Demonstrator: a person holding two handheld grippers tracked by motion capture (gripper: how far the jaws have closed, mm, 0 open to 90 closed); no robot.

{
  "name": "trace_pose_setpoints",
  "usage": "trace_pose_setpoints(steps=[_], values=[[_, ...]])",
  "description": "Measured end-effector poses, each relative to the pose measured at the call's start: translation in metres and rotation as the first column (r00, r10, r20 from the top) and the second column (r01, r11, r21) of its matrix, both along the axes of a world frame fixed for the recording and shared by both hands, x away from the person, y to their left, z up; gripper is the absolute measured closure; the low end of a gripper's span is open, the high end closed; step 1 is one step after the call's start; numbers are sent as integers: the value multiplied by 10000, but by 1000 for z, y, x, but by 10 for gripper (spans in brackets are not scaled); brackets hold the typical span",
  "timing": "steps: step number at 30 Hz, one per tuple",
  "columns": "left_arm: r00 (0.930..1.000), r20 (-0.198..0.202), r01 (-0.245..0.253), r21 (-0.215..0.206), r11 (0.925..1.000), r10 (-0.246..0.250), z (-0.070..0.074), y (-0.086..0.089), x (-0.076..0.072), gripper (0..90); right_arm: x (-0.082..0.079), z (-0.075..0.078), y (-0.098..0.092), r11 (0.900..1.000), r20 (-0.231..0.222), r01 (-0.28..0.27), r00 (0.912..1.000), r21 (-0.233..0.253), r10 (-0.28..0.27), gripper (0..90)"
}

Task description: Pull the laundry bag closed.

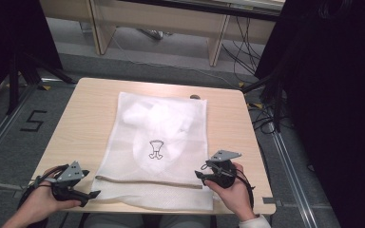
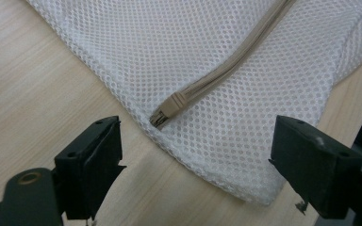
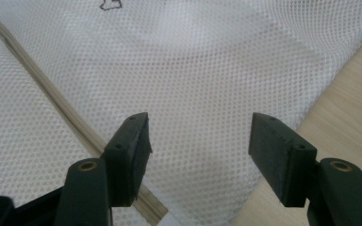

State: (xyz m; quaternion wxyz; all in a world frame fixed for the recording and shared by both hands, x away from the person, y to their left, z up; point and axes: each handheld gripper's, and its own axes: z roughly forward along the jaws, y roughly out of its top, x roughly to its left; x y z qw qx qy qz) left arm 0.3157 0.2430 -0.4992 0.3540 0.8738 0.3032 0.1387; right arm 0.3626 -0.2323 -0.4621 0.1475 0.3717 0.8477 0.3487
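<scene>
A white mesh laundry bag (image 1: 159,142) lies flat on the wooden table (image 1: 90,114), with white clothing inside and a small black printed figure (image 1: 156,149) showing through. A beige zipper (image 1: 147,182) runs across its near end. In the left gripper view the zipper's end (image 2: 165,113) lies just ahead of my open jaws. My left gripper (image 1: 94,194) is open at the bag's near left corner. My right gripper (image 1: 198,174) is open over the bag's near right part, by the zipper (image 3: 52,99); mesh (image 3: 202,84) shows between its jaws.
The table's front edge runs just behind both hands. A small dark object (image 1: 195,97) sits at the bag's far edge. Black stands (image 1: 19,66) and cables (image 1: 266,118) surround the table on the grey floor.
</scene>
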Motion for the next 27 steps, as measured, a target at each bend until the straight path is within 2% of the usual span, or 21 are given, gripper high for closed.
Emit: trace_pose_setpoints(steps=[3,4,5,7,9,11,12,14,15,20,21,23,25,27], values=[[9999,-131,9,-108,9999,-10,0,0,-1,168,-1,3,2,9996,-26,-272,9996,-65,272,424],[9996,-238,-160,-269,9995,153,-1,-1,-2,167,-1,3,6,9992,138,-386,9992,43,386,445],[9995,-261,-168,-255,9995,161,-1,-1,-2,167,0,3,8,9981,275,-610,9978,5,610,456],[9996,-206,-176,-115,9998,174,0,1,-1,167,-1,2,14,9974,308,-715,9970,84,713,475],[9999,-96,-128,-178,9998,127,0,2,-1,167,-1,4,20,9943,243,-1062,9941,94,1060,492],[9999,-74,-100,-138,9999,99,0,2,-1,167,-1,5,25,9926,419,-1210,9918,74,1206,500],[9999,-65,-79,-65,9999,79,0,3,-1,167,-2,4,29,9930,451,-1150,9925,265,1138,507],[9999,-119,-61,-207,9998,58,0,3,-1,167,-2,5,34,9910,415,-1316,9906,229,1306,512],[10000,-74,-55,-84,9999,54,0,3,-1,167,-2,5,37,9905,517,-1334,9900,339,1315,518],[9999,-140,-41,-251,9997,37,0,3,-1,166,0,8,51,9834,325,-1804,9832,196,1798,529],[9993,-324,-216,-415,9989,202,-1,3,-3,166,0,7,55,9827,361,-1839,9825,223,1830,530],[9994,-246,-232,-291,9993,225,0,4,-2,166,0,6,63,9813,463,-1891,9812,350,1874,533],[9994,-237,-257,-339,9991,249,-1,4,-3,166,0,7,66,9810,414,-1915,9809,316,1901,534],[9998,-162,-71,-310,9995,66,0,5,-2,165,2,9,75,9737,279,-2270,9736,190,2264,537]])
